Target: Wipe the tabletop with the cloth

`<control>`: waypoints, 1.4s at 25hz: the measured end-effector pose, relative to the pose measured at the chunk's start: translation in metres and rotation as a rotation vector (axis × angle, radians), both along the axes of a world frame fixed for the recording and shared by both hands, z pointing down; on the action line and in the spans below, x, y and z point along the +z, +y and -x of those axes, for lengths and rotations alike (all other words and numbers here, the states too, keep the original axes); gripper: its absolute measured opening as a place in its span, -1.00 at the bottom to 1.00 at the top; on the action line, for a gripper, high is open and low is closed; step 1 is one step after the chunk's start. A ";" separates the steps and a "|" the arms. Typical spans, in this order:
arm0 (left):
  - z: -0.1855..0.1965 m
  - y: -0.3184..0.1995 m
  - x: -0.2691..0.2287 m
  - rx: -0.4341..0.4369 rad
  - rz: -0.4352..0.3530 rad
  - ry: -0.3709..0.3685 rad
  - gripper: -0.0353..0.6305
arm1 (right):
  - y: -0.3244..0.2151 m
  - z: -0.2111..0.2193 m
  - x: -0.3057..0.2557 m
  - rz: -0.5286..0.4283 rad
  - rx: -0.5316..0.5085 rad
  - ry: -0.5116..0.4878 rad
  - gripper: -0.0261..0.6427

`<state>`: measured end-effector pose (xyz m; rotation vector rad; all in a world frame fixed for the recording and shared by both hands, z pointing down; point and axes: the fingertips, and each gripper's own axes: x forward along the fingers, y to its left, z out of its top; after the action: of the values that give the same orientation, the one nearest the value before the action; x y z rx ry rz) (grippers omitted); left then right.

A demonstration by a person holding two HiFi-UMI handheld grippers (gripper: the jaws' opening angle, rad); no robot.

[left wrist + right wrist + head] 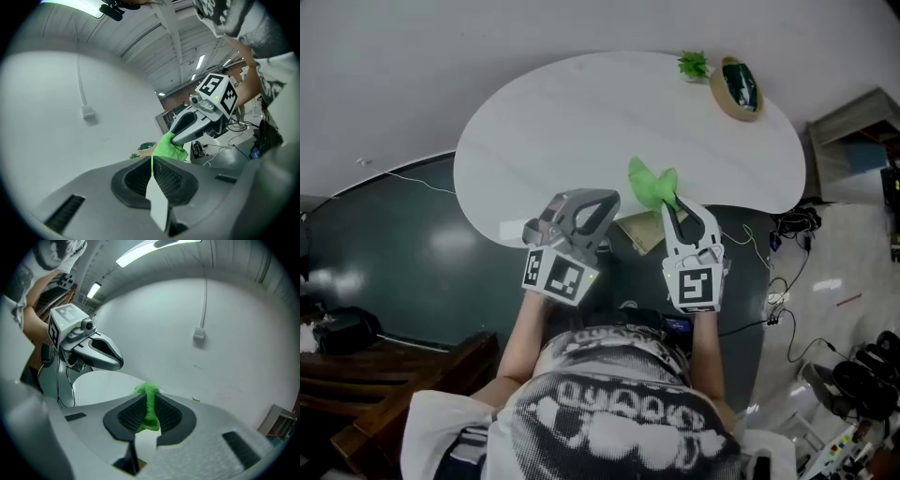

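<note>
Right gripper clamped on green cloth (above tabletop edge); left gripper closed, empty

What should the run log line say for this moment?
right gripper: shut on green cloth, over tabletop near edge | left gripper: shut, empty | wiping: cloth contact unclear

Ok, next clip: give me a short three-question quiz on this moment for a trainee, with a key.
1. Fill in: the left tongs are ____ and hold nothing.
2. Which tongs clamp the bright green cloth? A) left tongs B) right tongs C) both
3. True or false: the cloth lies spread flat on the white rounded tabletop.

Key: 1 shut. 2 B. 3 false; it is bunched between the right tongs and held up near the table's near edge.
</note>
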<state>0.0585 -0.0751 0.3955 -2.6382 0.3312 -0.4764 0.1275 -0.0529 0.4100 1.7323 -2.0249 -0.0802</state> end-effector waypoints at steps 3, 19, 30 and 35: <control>0.003 -0.028 0.002 0.001 -0.007 -0.003 -0.86 | -0.026 0.000 0.001 0.015 0.008 0.005 -0.76; 0.050 -0.107 0.021 -0.066 0.009 -0.007 -0.86 | -0.112 0.038 0.022 0.079 -0.049 -0.001 -0.76; 0.131 -0.144 0.023 -0.312 0.001 -0.019 -0.86 | -0.207 0.099 0.039 0.079 -0.274 0.006 -0.76; 0.168 -0.153 0.021 -0.419 0.014 -0.015 -0.86 | -0.254 0.137 0.045 0.074 -0.358 0.024 -0.76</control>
<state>-0.1100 -0.2279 0.4162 -2.5757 0.8873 -0.6290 -0.0093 -0.3072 0.4550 1.3025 -2.2674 -0.1387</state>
